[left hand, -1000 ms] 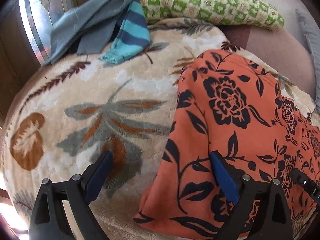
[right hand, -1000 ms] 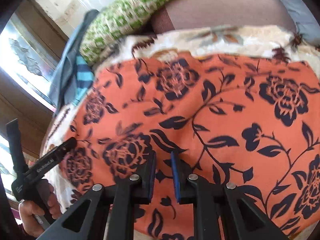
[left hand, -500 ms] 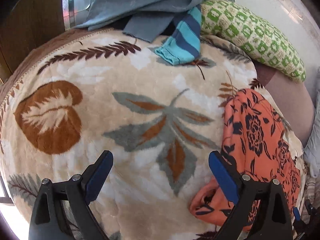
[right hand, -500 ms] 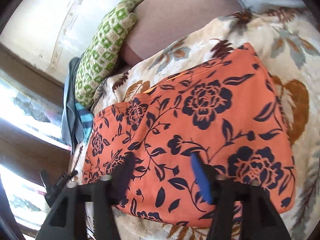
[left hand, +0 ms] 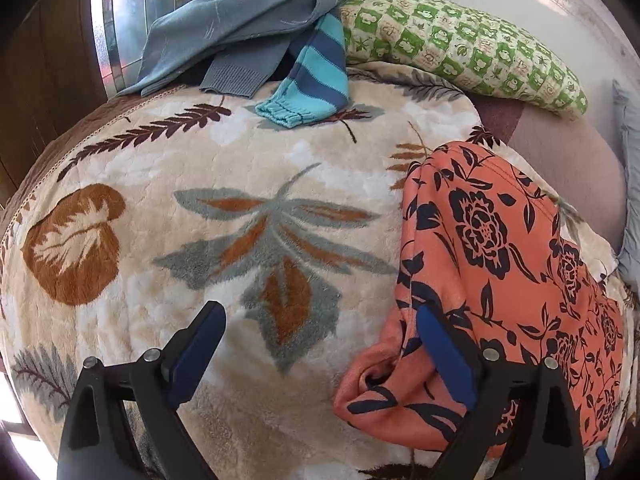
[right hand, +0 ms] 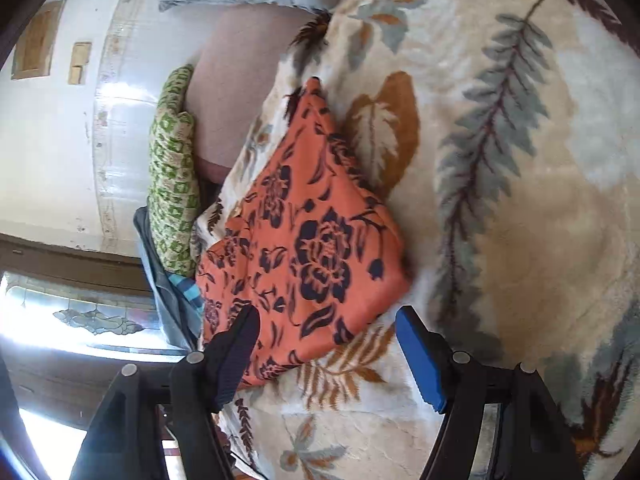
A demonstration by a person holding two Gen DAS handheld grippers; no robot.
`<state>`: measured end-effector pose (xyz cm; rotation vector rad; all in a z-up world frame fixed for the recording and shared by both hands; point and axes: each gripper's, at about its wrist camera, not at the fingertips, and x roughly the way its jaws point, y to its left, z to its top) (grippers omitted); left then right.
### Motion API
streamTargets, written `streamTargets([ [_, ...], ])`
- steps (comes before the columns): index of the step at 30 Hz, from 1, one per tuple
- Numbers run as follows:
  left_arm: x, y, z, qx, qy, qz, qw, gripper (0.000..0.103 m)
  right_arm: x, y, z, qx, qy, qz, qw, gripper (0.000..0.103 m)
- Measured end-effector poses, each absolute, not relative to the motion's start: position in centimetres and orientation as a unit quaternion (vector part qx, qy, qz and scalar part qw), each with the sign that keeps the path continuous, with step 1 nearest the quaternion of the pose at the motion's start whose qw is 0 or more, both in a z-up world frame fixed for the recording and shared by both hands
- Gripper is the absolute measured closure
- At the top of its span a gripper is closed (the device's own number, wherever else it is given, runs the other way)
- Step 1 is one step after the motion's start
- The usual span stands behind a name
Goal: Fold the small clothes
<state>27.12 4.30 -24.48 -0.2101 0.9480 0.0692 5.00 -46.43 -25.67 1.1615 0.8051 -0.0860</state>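
Observation:
An orange garment with a dark floral print lies folded on the leaf-patterned blanket. In the left wrist view it sits at the right, its lower corner bunched beside my right-hand finger. My left gripper hangs open above the blanket with nothing between its blue pads. From the right wrist, the same orange garment lies ahead and to the left. My right gripper is open over its near edge, pads apart and not pressing on the cloth.
A grey-blue knit garment and a blue striped sleeve lie piled at the blanket's far edge. A green patterned pillow rests behind, against a brown cushion. A glazed window and wall border the bed.
My right gripper opened and let go of the orange garment, then rolled and drew back from it. My left gripper shifted sideways, so the garment now lies further right in its view.

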Motion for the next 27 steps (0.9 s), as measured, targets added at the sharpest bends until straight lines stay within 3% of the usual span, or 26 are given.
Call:
streamTargets([
  [6, 27.8, 3.1, -24.9, -0.076, 0.444, 0.026, 0.892, 0.007, 7.3, -46.9, -27.2, 0.509, 0.382, -0.085, 0.767, 0.031],
  [9, 28.7, 3.5, -25.6, -0.110, 0.461, 0.005, 0.880, 0.007, 8.5, -46.5, -27.3, 0.500, 0.378, -0.070, 0.776, 0.035],
  [12, 29.1, 3.8, -25.6, -0.136, 0.465, 0.000, 0.875, 0.007, 9.4, -45.1, -26.2, 0.468, 0.374, -0.052, 0.799, 0.056],
  [13, 29.2, 3.7, -25.4, -0.134, 0.462, -0.005, 0.876, 0.011, 9.7, -44.7, -25.8, 0.454, 0.371, -0.047, 0.809, 0.066],
  [14, 29.4, 3.4, -25.3, -0.129, 0.461, -0.016, 0.878, 0.025, 10.0, -44.3, -25.5, 0.435, 0.373, -0.051, 0.818, 0.067],
  [16, 29.5, 2.7, -25.1, -0.122, 0.461, -0.045, 0.878, 0.041, 11.0, -43.9, -26.2, 0.418, 0.402, -0.066, 0.812, 0.067],
  [17, 29.5, 2.4, -25.0, -0.113, 0.461, -0.044, 0.879, 0.041, 11.4, -44.0, -27.1, 0.423, 0.423, -0.073, 0.798, 0.065],
  [19, 29.5, 2.4, -24.9, -0.098, 0.463, -0.030, 0.881, 0.032, 11.6, -44.3, -27.9, 0.439, 0.428, -0.077, 0.786, 0.064],
  [20, 29.5, 2.6, -24.8, -0.095, 0.464, -0.014, 0.881, 0.021, 11.6, -44.3, -27.6, 0.440, 0.428, -0.075, 0.786, 0.061],
  [21, 29.6, 3.0, -24.7, -0.098, 0.465, -0.001, 0.880, 0.016, 11.6, -44.3, -27.4, 0.443, 0.426, -0.068, 0.786, 0.055],
  [22, 29.6, 3.4, -24.7, -0.106, 0.465, 0.004, 0.879, 0.013, 11.6, -44.2, -27.3, 0.448, 0.421, -0.061, 0.786, 0.042],
  [23, 29.7, 3.8, -24.9, -0.115, 0.468, 0.000, 0.876, 0.013, 11.6, -44.1, -27.2, 0.448, 0.420, -0.060, 0.787, 0.038],
  [27, 30.0, 4.0, -25.8, -0.123, 0.480, -0.021, 0.868, 0.010, 12.6, -42.9, -27.1, 0.402, 0.436, -0.065, 0.803, 0.038],
])
